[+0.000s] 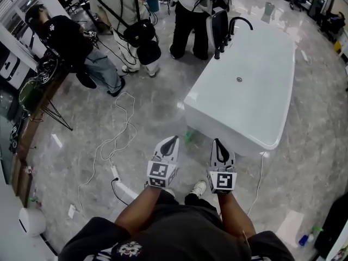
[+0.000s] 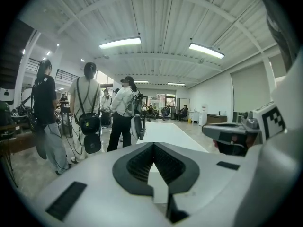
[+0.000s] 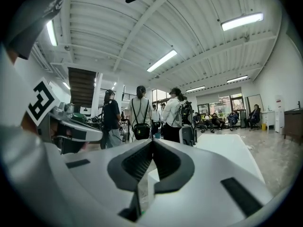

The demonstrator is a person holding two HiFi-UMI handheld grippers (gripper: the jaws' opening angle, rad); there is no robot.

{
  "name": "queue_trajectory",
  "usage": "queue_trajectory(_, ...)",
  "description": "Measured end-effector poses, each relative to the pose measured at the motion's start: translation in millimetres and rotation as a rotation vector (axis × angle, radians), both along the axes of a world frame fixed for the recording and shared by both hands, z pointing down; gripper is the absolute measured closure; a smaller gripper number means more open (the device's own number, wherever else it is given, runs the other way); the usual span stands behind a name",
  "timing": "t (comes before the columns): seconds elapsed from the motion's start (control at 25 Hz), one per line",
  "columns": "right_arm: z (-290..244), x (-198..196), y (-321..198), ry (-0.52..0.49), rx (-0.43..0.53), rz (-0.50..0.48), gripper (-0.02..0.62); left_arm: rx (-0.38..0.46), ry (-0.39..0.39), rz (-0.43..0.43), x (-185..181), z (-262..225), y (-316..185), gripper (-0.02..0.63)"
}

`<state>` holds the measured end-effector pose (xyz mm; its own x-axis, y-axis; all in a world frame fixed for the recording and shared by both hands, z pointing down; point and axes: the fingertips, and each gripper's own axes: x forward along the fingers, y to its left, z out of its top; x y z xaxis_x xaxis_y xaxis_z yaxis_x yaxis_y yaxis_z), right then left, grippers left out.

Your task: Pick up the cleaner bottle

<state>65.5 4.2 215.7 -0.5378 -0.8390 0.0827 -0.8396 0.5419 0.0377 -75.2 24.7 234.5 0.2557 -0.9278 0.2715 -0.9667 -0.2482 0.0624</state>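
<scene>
Both grippers are held out side by side over the grey marble floor (image 1: 81,145), pointing toward the near corner of a white bathtub (image 1: 272,137). The left gripper (image 1: 173,140) has its jaws closed together with nothing between them, and its own view shows the dark pads meeting in a point (image 2: 154,148). The right gripper (image 1: 217,142) is the same: its jaws are closed and empty, with the pads touching (image 3: 152,143).

The cleaner bottle (image 1: 188,137) is a small green shape on the floor against the bathtub's near corner. It lies between the two gripper tips in the head view, apart from both, and is too small and blurred to make out further. A second bottle (image 1: 306,238), blue with a green top, stands at the lower right beside a white sheet (image 1: 291,227), well apart from the grippers.

The bathtub's bare white inside shows a round drain fitting (image 1: 239,79). A black faucet (image 1: 237,25) arches over its far end.

Beyond the bathtub several people (image 1: 130,20) stand, one of them carrying black bags. A white cable (image 1: 117,140) snakes across the floor to the left of the grippers.
</scene>
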Motion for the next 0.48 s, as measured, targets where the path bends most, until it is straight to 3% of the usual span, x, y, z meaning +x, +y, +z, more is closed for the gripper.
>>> queue_trajectory(0.48,42.7,-12.0,-63.8,0.018,-0.034,0.081,0.58,-0.014,0.028,0.038,-17.5,56.8,-72.9,0.6)
